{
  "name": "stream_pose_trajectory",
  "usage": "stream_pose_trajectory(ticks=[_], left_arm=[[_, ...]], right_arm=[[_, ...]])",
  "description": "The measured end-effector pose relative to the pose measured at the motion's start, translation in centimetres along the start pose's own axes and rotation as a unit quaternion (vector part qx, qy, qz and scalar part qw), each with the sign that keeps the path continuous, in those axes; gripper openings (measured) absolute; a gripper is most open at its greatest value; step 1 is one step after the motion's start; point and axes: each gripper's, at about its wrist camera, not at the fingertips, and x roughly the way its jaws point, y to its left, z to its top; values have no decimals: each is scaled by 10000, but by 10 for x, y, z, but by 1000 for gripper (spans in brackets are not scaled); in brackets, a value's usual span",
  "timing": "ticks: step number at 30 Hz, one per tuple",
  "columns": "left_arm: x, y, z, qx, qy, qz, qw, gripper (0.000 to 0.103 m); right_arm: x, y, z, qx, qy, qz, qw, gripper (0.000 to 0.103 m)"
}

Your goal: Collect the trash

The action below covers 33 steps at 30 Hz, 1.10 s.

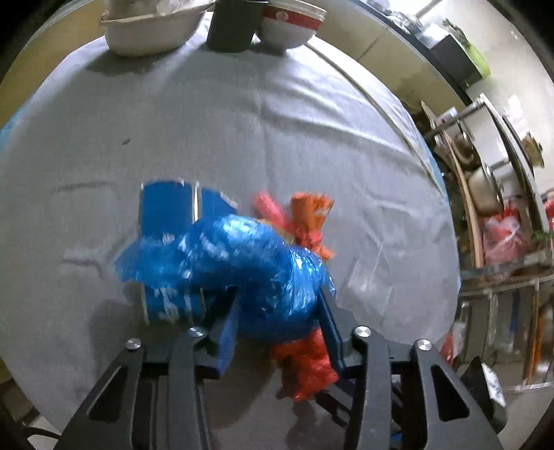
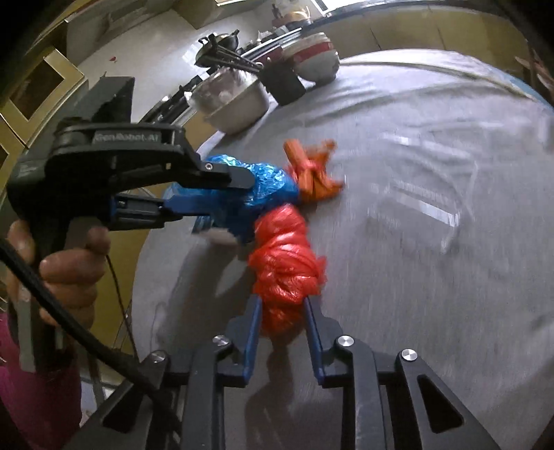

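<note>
My left gripper (image 1: 278,304) is shut on a crumpled blue plastic bag (image 1: 249,263), held just above the grey tablecloth; it also shows in the right wrist view (image 2: 263,187). My right gripper (image 2: 282,304) is shut on a crumpled red plastic bag (image 2: 287,263), whose end shows under the blue bag in the left wrist view (image 1: 308,363). An orange wrapper (image 1: 308,214) lies just beyond the two bags, touching them (image 2: 311,169). A blue carton (image 1: 169,221) lies on the cloth, left of the blue bag. A clear plastic film (image 2: 426,204) lies to the right.
At the table's far edge stand a white bowl (image 1: 149,27), a black cup (image 1: 235,24) and a red-and-white bowl (image 1: 291,24). Shelves with pots (image 1: 484,187) and a red bag stand right of the table. Clear film (image 1: 370,280) lies on the cloth.
</note>
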Motion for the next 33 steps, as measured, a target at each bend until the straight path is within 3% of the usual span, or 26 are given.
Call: stream_pose_trajectory(ticks=[5,11,13,14,15,17,22,24,25,33], left_arm=[[-7,13,-40,268,62,135,9995,36],[-37,43,-90,392,143,-133,9990,36],[-43,53,-101,469,242,-229,9983,38],[-45,56,-105,517,249,-237,9981,39],[-47,60,-110,608,227,-194,9977,43],[-52,68,-117,629,112,-15,9980,61],[-74,89,-129,522,-208,-14,9984,66],[-82,99,-132,432,-252,-41,9987,69],[-82,101,-133,355,-258,-47,9990,70],[-86,119,-130,-445,-239,-554,9972,71]], right_arm=[[-29,5,-22,-3,-111,89,9999,27],[-61,5,-38,180,-235,14,9996,31],[-67,3,-39,307,-330,-16,9990,53],[-68,3,-34,375,-430,-107,9983,75],[-67,4,-31,392,-533,-126,9977,76],[-63,8,-19,351,-662,14,9972,76],[-24,22,8,44,-473,-484,9977,68],[-4,19,14,122,-217,-599,9979,48],[7,17,15,184,-94,-658,9976,43],[-2,28,-17,230,53,-840,9962,40]])
